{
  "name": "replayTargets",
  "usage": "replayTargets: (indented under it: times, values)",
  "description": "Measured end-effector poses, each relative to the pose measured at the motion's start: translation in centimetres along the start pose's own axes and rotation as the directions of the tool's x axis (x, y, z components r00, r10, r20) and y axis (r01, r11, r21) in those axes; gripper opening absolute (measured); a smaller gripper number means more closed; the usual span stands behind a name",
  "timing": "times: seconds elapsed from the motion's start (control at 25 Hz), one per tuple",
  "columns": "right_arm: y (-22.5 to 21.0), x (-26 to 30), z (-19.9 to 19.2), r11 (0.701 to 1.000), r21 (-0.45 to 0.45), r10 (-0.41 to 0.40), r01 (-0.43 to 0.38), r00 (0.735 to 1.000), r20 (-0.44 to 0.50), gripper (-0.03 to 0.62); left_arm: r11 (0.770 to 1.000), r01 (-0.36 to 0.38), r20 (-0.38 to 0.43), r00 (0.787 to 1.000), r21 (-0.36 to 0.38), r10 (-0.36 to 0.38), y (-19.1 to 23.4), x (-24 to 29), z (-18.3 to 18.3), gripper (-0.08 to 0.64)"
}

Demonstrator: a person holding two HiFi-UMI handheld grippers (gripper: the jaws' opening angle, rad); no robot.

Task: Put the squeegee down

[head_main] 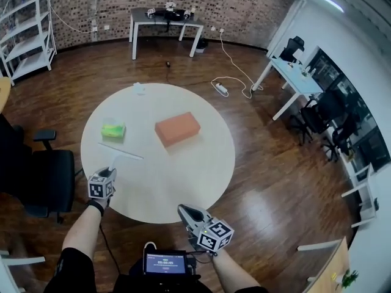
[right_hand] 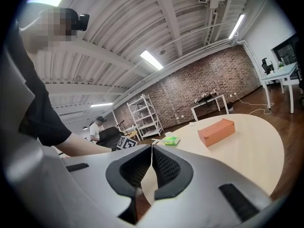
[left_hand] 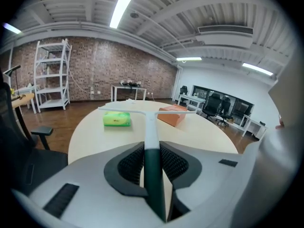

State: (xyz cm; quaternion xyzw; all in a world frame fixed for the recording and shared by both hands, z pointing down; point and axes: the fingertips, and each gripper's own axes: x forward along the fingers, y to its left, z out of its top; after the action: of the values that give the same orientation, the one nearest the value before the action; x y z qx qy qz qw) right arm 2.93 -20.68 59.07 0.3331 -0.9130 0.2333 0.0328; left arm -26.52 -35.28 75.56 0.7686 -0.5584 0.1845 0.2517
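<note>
left gripper [head_main: 112, 170] | fingers [left_hand: 129, 164] closed on squeegee [left_hand: 151, 129] handle, blade over counter [head_main: 183, 179] | right gripper [head_main: 184, 210] | fingers together, empty

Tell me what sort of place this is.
Probably an open office or lab workspace: white desks with black office chairs along the window side, and a white shelving rack near a brick wall.

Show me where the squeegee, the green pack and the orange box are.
squeegee [left_hand: 151, 134], left gripper view, white part of the handle.
green pack [left_hand: 117, 119], left gripper view, front face.
orange box [head_main: 177, 129], head view, top face.
</note>
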Motion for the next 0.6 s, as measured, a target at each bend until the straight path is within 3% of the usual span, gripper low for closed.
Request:
replayTargets:
  times: [0.6]
  values:
    - [-3.2,1.3,-1.0,0.998,0.045,-0.042,0.043,0.999,-0.034,0.031,0.999,-0.014,-0.122,0.992,0.031,0.018,2.2,8.7,-4.4,0.095]
